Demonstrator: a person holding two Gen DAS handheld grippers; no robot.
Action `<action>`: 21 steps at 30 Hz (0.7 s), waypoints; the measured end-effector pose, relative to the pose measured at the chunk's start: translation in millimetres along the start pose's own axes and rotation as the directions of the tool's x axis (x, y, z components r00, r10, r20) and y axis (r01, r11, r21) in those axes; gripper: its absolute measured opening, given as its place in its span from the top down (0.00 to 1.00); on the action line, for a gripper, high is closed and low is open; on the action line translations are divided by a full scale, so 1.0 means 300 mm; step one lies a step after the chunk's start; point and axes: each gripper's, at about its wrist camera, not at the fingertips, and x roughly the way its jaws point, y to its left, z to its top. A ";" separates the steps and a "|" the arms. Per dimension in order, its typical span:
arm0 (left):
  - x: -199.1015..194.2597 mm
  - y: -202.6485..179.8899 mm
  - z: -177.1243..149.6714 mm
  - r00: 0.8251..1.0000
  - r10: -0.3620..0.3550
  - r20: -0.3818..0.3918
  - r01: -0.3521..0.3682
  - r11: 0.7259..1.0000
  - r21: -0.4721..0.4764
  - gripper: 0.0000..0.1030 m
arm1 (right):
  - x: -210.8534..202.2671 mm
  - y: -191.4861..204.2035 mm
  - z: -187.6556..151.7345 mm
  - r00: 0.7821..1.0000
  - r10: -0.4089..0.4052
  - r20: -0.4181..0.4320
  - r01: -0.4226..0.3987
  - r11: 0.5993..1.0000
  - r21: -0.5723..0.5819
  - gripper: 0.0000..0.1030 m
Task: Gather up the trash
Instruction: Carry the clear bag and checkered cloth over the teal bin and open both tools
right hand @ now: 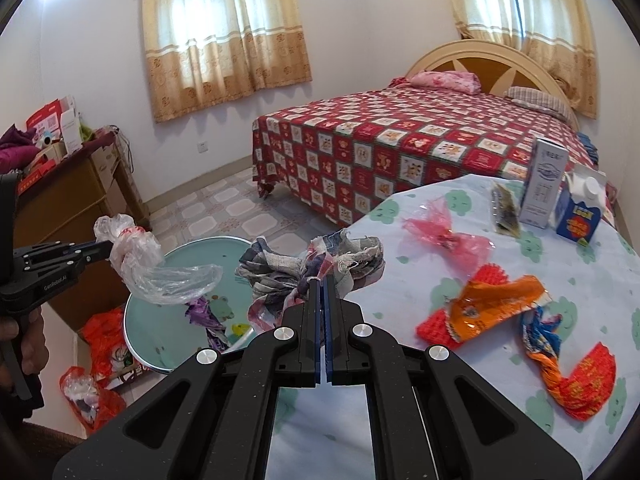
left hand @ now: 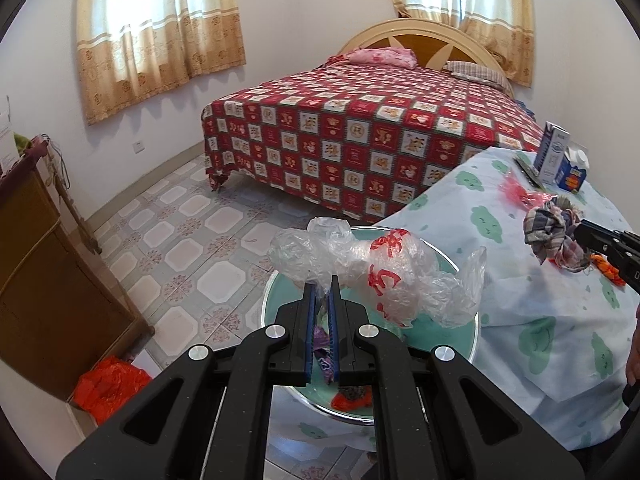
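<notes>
Black two-finger left gripper [left hand: 323, 280] is seen clamped on a crumpled clear plastic bag with red print [left hand: 376, 272], with the bag held above a round pale-green basin [left hand: 460, 332] that stands beside the table. Scraps of purple and red wrapper [left hand: 352, 398] are seen lying inside the basin in the left wrist view; the right wrist view shows the basin's full rim [right hand: 136, 344] and a purple scrap [right hand: 202, 312] in it.

Black right gripper [right hand: 322, 280] is recorded with its jaws together, pinching a bunched checked cloth rag [right hand: 312, 266] at the table edge. In the left wrist view the same rag [left hand: 554, 236] is seen from the side, gripped at the right gripper's tip [left hand: 578, 232].

Shown well only by the right wrist view, on the white tablecloth with green cloud print [right hand: 420, 208]:
- pink crinkled wrapper [right hand: 448, 238]
- orange foil wrapper [right hand: 492, 304], near a red mesh piece [right hand: 436, 328]
- twisted orange-and-blue wrapper [right hand: 560, 364]
- tall white carton [right hand: 544, 184], upright, just beside a blue-and-white carton [right hand: 580, 216]
- dark flat packet [right hand: 505, 212], left of the cartons

Orange plastic bags on the floor [right hand: 106, 344] are seen beside the basin; one [left hand: 110, 386] appears in the left wrist view. A hand [right hand: 30, 344] holding the left gripper's handle is visible only in the right wrist view.
</notes>
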 end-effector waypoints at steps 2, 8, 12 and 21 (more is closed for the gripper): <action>0.004 0.017 -0.004 1.000 0.010 -0.004 -0.010 1.000 -0.009 0.94 | 0.013 0.014 0.005 1.000 0.006 -0.005 -0.006 1.000 -0.009 0.98; 0.022 0.056 -0.020 0.999 0.035 -0.021 -0.036 0.999 -0.022 0.94 | 0.049 0.048 0.017 1.000 0.020 -0.019 -0.021 0.999 -0.028 0.98; 0.029 0.081 -0.026 0.998 0.053 -0.025 -0.054 0.998 -0.030 0.94 | 0.072 0.065 0.021 0.999 0.028 -0.029 -0.029 0.999 -0.040 0.98; 0.047 0.125 -0.034 0.994 0.098 -0.038 -0.100 0.994 -0.041 0.94 | 0.124 0.105 0.025 0.997 0.043 -0.056 -0.047 0.997 -0.069 0.98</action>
